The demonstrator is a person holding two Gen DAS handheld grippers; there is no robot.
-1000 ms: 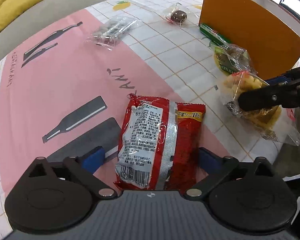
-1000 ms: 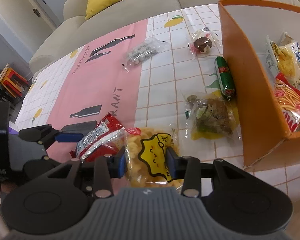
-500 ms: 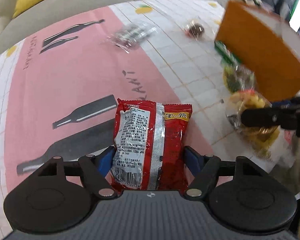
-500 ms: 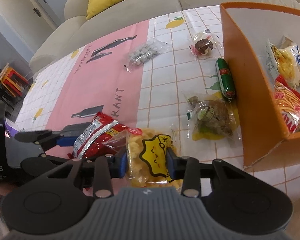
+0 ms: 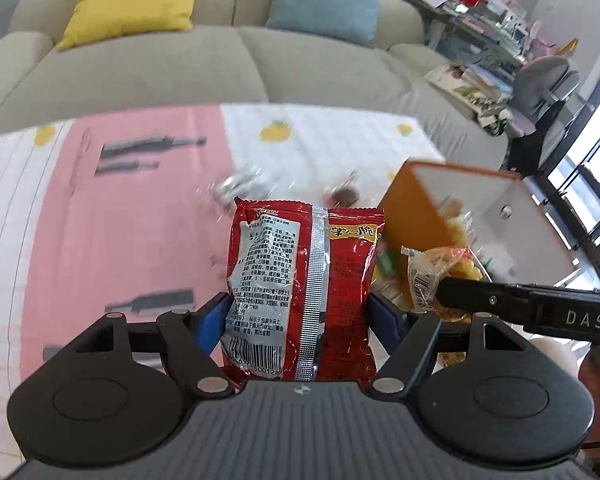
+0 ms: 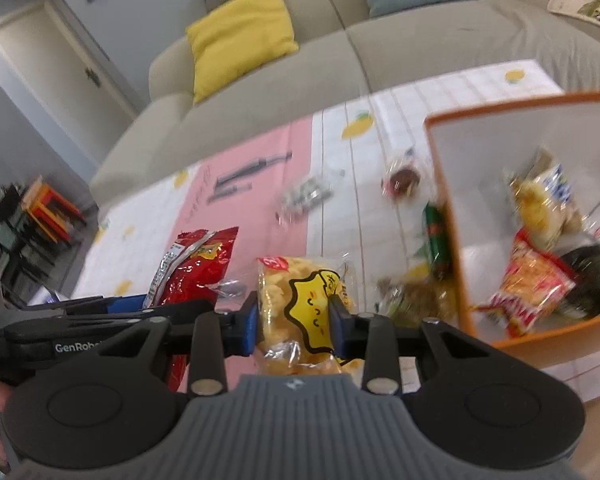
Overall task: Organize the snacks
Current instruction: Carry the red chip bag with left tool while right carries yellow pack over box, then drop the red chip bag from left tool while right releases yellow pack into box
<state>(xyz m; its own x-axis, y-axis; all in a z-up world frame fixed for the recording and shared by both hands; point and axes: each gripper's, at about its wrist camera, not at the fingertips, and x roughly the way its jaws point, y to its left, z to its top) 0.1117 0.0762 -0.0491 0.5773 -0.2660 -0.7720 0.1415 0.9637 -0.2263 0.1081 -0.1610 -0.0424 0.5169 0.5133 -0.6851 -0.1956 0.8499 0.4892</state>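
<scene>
My left gripper [image 5: 300, 312] is shut on a red snack packet [image 5: 304, 280] and holds it upright above the table; the packet also shows in the right wrist view [image 6: 192, 268]. My right gripper [image 6: 294, 320] is shut on a clear bag of yellow puffs [image 6: 304, 312], also lifted; the bag shows at the right of the left wrist view [image 5: 440, 272]. The orange box [image 6: 452, 216] stands to the right and holds several snack bags [image 6: 532, 292].
On the tablecloth [image 6: 260, 184] lie a clear packet of silver pieces [image 6: 308, 196], a round brown sweet in wrap [image 6: 404, 180], a green sausage stick [image 6: 436, 236] and a bag with brown pieces [image 6: 416, 300] beside the box. A sofa [image 5: 180, 64] is behind the table.
Both grippers have risen off the table with their packets and tilted up, so the sofa now shows. The two grippers stay side by side.
</scene>
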